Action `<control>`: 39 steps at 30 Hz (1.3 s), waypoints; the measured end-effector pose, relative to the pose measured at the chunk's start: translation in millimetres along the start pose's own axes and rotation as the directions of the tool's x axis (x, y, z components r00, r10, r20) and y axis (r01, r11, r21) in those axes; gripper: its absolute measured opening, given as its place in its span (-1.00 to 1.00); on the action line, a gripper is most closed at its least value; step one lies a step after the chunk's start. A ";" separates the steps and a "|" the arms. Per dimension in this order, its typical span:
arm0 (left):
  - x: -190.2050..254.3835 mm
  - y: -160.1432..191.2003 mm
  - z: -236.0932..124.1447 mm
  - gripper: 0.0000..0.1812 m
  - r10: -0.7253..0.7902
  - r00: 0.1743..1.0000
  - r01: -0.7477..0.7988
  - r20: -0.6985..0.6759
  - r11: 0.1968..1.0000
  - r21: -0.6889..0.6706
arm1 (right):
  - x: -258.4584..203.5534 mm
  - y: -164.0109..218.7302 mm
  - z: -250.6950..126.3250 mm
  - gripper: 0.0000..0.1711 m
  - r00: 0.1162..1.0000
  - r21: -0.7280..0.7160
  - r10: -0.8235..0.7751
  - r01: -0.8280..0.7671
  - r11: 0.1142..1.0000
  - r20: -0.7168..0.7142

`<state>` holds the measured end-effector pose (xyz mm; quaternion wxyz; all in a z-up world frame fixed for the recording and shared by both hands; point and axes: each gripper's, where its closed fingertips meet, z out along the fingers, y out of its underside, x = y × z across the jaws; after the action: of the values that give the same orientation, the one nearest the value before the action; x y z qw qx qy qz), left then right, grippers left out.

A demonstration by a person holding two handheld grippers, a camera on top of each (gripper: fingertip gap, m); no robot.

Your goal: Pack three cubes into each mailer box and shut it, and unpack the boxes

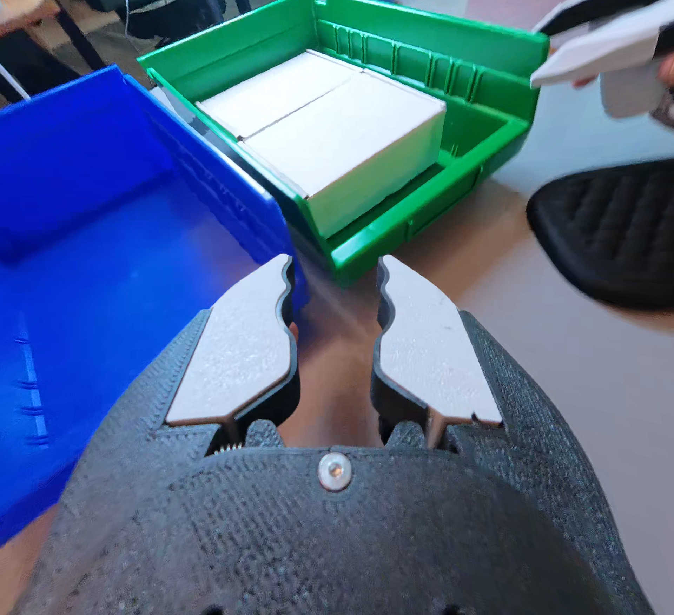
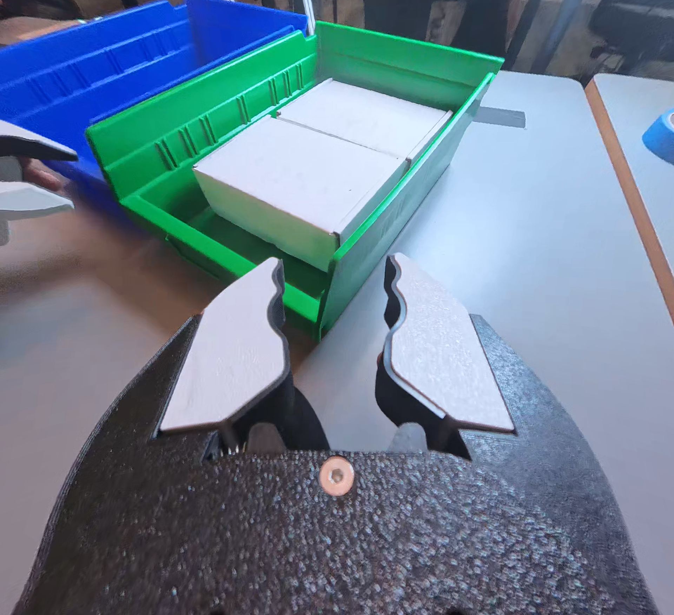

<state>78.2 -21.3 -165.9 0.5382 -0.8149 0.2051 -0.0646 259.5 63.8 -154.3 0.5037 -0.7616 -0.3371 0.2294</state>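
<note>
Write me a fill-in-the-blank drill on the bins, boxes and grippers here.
1. The two white mailer boxes lie in the ____ bin.
2. Both box lids are ____.
3. The blue bin holds ____ boxes.
4. The left gripper and the right gripper both grip ____.

Missing words: green; shut; no; nothing
</note>
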 end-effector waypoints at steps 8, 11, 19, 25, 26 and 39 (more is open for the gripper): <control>-16.2 -21.1 40.6 -0.69 -0.040 0.963 0.024 0.267 0.998 0.062 | 24.9 13.2 30.3 -0.61 0.999 -0.045 0.009 -0.011 0.999 -0.039; -14.6 -23.1 48.0 -0.71 -0.081 0.950 0.051 0.301 0.993 0.105 | 29.6 20.1 38.3 -0.61 0.998 -0.064 0.010 -0.014 0.998 -0.056; -5.2 -22.3 48.3 -0.86 -0.087 0.942 0.039 0.325 0.988 0.151 | 36.3 17.9 36.4 -0.84 0.988 -0.030 -0.023 0.019 0.999 -0.152; -0.5 -45.0 41.8 -0.88 0.063 0.933 -0.124 0.355 0.981 0.151 | 37.3 13.5 26.3 -0.86 0.982 -0.006 -0.019 0.018 1.000 -0.189; 2.5 -54.7 36.3 -0.88 0.085 0.930 -0.154 0.359 0.973 0.170 | 35.7 12.0 21.5 -0.86 0.985 0.012 0.007 -0.005 1.000 -0.175; -2.3 -139.5 -108.0 -0.88 0.062 0.924 -0.188 0.377 0.933 0.306 | -62.5 -78.5 -49.6 -0.82 1.000 0.207 -0.012 0.010 0.978 0.011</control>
<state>77.8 -65.3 4.9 0.7009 -0.6937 0.1408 0.0871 229.8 7.7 -62.1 0.5794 -0.7018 -0.3187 0.2651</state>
